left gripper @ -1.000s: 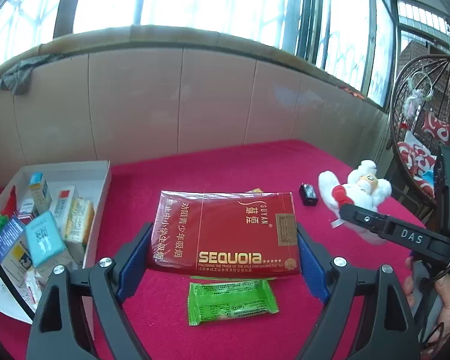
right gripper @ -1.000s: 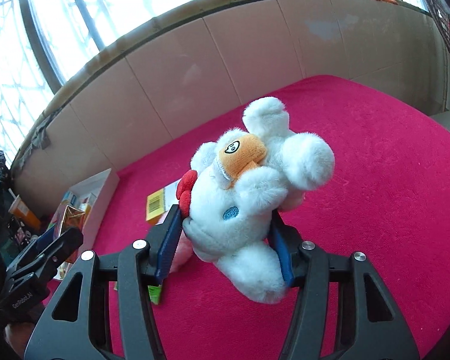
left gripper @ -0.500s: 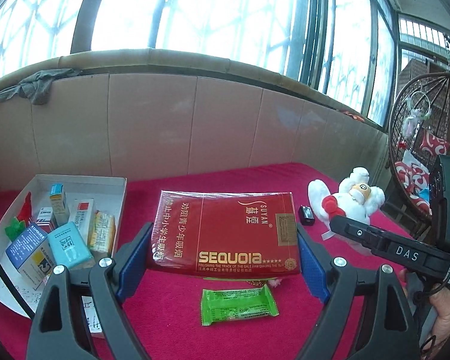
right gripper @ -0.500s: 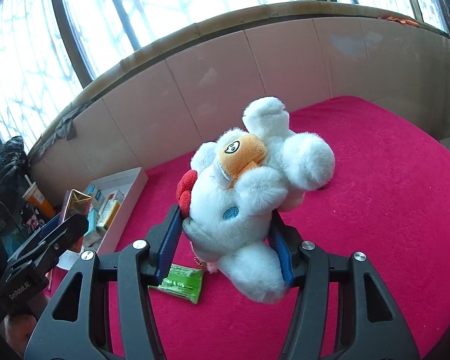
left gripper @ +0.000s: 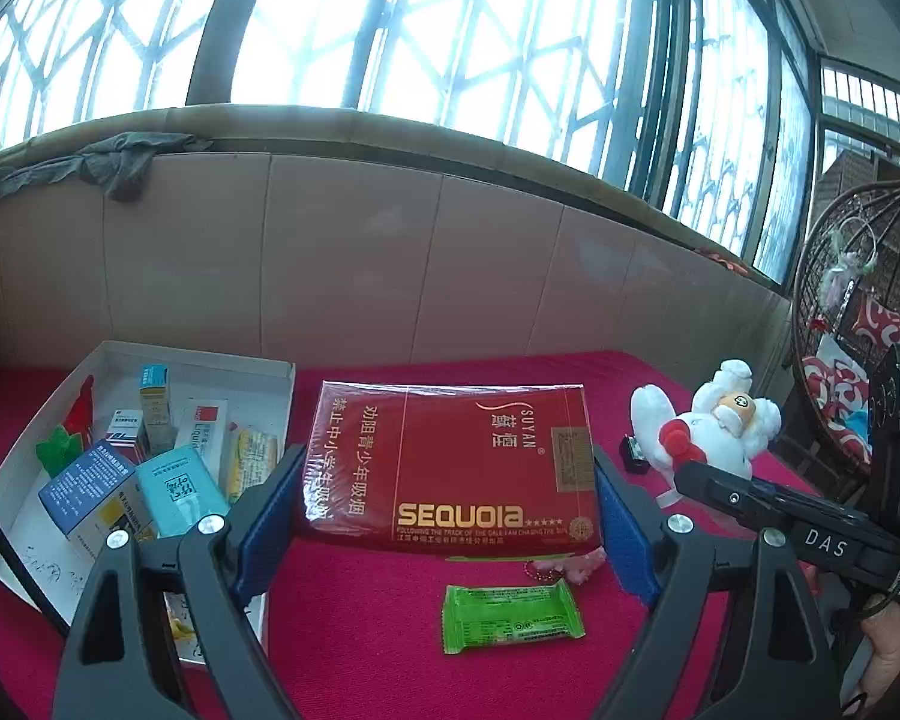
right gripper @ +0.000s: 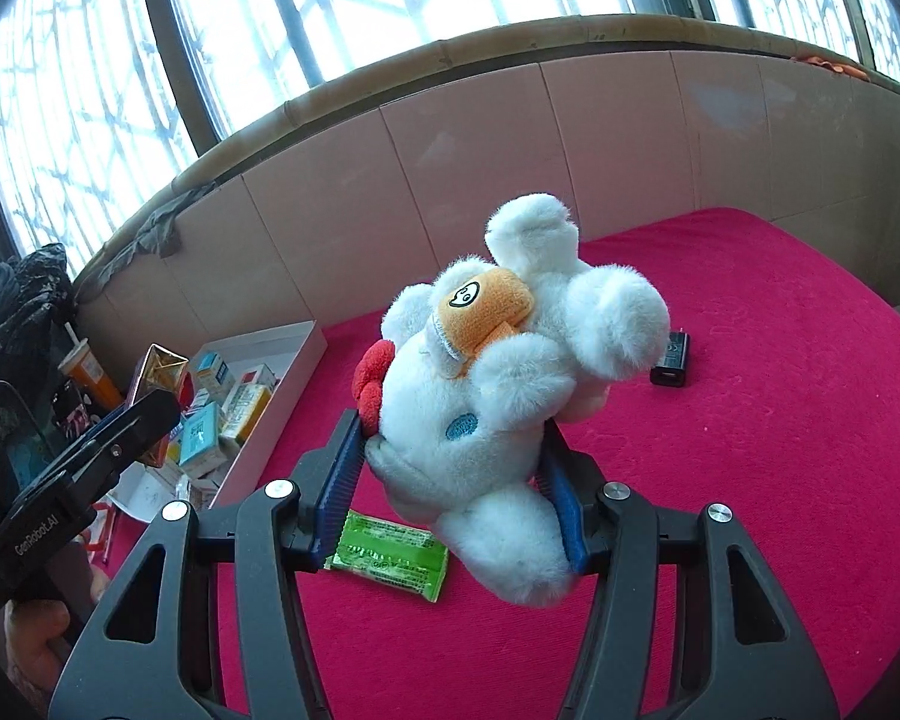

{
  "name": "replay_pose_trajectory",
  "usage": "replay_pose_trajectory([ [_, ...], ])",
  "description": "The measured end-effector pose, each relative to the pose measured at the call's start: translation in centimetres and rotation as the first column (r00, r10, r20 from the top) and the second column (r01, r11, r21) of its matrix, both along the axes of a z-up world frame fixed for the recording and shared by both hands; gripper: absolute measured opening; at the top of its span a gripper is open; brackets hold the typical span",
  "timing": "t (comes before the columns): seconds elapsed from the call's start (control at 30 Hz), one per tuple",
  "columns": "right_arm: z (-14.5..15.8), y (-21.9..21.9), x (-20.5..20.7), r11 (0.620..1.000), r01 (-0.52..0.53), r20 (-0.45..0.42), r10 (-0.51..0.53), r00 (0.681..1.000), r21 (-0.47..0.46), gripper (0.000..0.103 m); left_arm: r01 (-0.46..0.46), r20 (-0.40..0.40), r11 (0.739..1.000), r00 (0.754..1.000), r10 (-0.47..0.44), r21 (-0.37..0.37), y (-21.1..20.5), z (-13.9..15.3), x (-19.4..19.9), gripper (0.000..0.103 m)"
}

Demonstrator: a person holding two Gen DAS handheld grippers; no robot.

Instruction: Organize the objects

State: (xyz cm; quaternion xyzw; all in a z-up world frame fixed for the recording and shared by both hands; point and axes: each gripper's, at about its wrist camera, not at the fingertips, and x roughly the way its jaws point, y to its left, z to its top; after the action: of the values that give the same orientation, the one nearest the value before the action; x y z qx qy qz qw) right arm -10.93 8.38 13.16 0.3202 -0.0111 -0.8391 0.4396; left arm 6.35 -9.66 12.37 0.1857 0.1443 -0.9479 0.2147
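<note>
My left gripper [left gripper: 444, 516] is shut on a flat red carton marked SEQUOIA [left gripper: 450, 462] and holds it above the red cloth. My right gripper [right gripper: 456, 498] is shut on a white plush toy [right gripper: 498, 396] with an orange face patch, lifted off the cloth; the toy also shows in the left wrist view [left gripper: 708, 426]. A white open box [left gripper: 252, 369] with several small packets stands at the left; it also shows in the right wrist view [right gripper: 294, 360]. A green wrapper [left gripper: 510, 615] lies on the cloth below the carton, and it also shows in the right wrist view [right gripper: 390, 552].
A small black charger [right gripper: 672, 363] lies on the cloth to the right. A pink keychain trinket [left gripper: 564, 564] lies under the carton's edge. A tiled wall and windows bound the far side. A wicker hanging chair [left gripper: 858, 324] stands at the right.
Both grippers have risen with their loads. The green wrapper and the black charger have come into the right wrist view, and the white box looks farther below.
</note>
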Motion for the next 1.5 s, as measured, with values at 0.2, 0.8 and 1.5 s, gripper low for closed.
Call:
replay_pose_trajectory([
  [0.2, -0.1, -0.5, 0.6, 1.000, -0.017, -0.001, 0.017, 1.000, 0.010, 0.055, -0.021, -0.011, 1.000, 1.000, 0.022, 0.014, -0.8, -0.2, 0.9, 0.087],
  [0.8, -0.3, -3.2, 2.9, 0.996, -0.073, -0.004, 0.073, 0.997, 0.059, 0.055, -0.080, -0.038, 0.995, 0.996, 0.083, 0.061, -3.0, -0.8, 3.6, 0.087],
  [1.5, -0.7, -5.3, 4.9, 0.987, -0.128, -0.007, 0.129, 0.992, 0.097, 0.055, -0.123, -0.071, 0.986, 0.989, 0.131, 0.110, -5.1, -1.3, 6.1, 0.088],
])
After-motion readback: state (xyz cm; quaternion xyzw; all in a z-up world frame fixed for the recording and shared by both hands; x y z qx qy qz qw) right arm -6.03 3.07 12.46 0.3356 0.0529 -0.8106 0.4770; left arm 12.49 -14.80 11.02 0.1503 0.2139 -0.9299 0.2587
